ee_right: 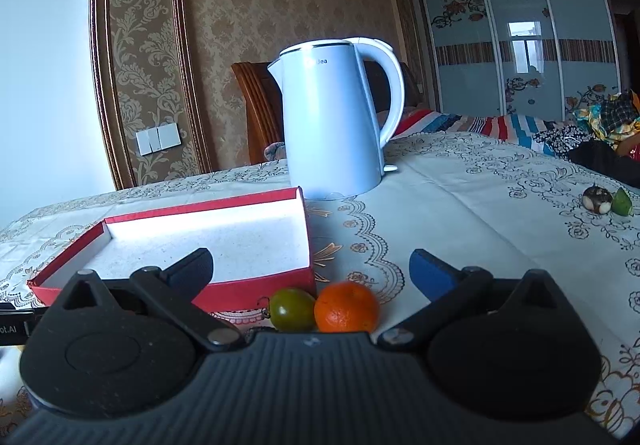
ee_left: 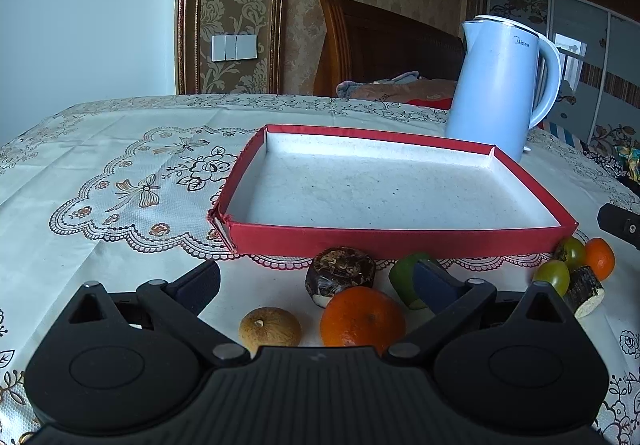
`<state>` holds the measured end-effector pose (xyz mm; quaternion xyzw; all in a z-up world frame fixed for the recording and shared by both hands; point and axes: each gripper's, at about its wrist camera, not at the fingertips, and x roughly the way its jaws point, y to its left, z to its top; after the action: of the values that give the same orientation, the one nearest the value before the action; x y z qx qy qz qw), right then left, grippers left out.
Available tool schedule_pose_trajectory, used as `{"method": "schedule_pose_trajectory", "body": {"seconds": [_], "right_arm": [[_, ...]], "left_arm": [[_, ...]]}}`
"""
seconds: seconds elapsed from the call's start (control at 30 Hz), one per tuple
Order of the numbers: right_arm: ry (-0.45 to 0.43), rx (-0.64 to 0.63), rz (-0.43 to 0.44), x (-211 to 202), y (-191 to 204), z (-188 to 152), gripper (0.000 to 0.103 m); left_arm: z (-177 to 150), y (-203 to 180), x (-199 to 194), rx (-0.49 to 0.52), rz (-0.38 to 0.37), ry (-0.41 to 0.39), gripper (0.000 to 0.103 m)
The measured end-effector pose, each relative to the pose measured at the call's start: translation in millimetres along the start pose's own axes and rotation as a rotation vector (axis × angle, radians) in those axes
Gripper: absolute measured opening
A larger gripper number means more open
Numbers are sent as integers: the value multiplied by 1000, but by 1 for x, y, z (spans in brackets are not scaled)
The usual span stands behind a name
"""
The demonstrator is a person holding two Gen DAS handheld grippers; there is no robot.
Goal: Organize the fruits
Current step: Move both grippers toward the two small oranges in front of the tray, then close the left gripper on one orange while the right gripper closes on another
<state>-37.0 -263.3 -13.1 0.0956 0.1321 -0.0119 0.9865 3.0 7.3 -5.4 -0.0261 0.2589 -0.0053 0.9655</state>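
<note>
My left black plastic two-finger gripper (ee_left: 318,285) sits low and level, fingers spread wide — gripping nothing. My right black plastic two-finger gripper (ee_right: 312,271) matches it: low, level, wide apart.

Green fruit (ee_left: 404,275) half hidden behind fingertip; tangerine (ee_right: 346,307) bottom hidden by gripper body.

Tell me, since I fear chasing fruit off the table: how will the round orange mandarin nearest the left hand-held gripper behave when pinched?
The round orange mandarin looks smooth, so it may roll on the flat patterned tablecloth. Its peel probably yields, so the open left hand-held gripper should squeeze gently.
</note>
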Motion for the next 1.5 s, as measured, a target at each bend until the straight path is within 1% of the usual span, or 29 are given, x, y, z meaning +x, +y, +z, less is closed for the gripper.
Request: {"method": "schedule_pose_trajectory", "body": {"seconds": [0.27, 0.4, 0.47, 0.53, 0.67, 0.7, 0.77, 0.83, 0.93, 0.97, 1.0, 1.07, 1.13, 1.27, 1.33, 1.4, 1.47, 1.5], "right_arm": [[30, 31, -14, 5, -5, 0, 103], [12, 119, -15, 0, -23, 2, 103], [47, 87, -24, 2, -31, 7, 103], [87, 39, -59, 5, -36, 9, 103], [159, -11, -51, 11, -44, 5, 103], [179, -23, -51, 13, -44, 3, 97], [214, -42, -33, 18, -42, -1, 91], [235, -75, -21, 22, -36, -1, 90], [257, -115, -10, 30, -28, -2, 84], [280, -124, 0, 34, -26, -2, 79], [303, -128, 5, 38, -25, -3, 72], [333, -125, 12, 44, -25, -3, 69], [329, -115, 26, 46, -26, -1, 67], [328, -93, 36, 48, -29, 0, 66], [325, -86, 36, 47, -31, 1, 64], [318, -84, 35, 46, -31, 1, 52], [319, -85, 51, 46, -31, 1, 47], [321, -89, 58, 47, -30, 1, 42]], "left_arm": [[0, 1, 0, -2, 1, 5, 103], [0, 1, 0, -9, 1, 3, 103], [0, 1, 0, -6, -2, 3, 103], [-1, 0, -1, 1, -5, 3, 103], [0, 1, 1, -3, -3, 7, 103], [0, 1, 1, -5, -1, 11, 103], [0, 2, 2, -8, 0, 15, 103], [0, 2, 1, -8, -1, 15, 103], [0, 2, 2, -5, -3, 17, 103], [0, 2, 2, -4, -4, 19, 103], [0, 1, 2, -4, -4, 20, 103], [0, 2, 3, -4, -5, 21, 103], [0, 1, 3, -2, -5, 23, 103], [0, 1, 4, -5, -4, 32, 103], [-1, 1, 4, -7, -5, 32, 103], [-1, 1, 4, -6, -5, 31, 103], [-1, 1, 3, -7, -6, 31, 103], [-1, 2, 3, -9, -7, 31, 103]]}}
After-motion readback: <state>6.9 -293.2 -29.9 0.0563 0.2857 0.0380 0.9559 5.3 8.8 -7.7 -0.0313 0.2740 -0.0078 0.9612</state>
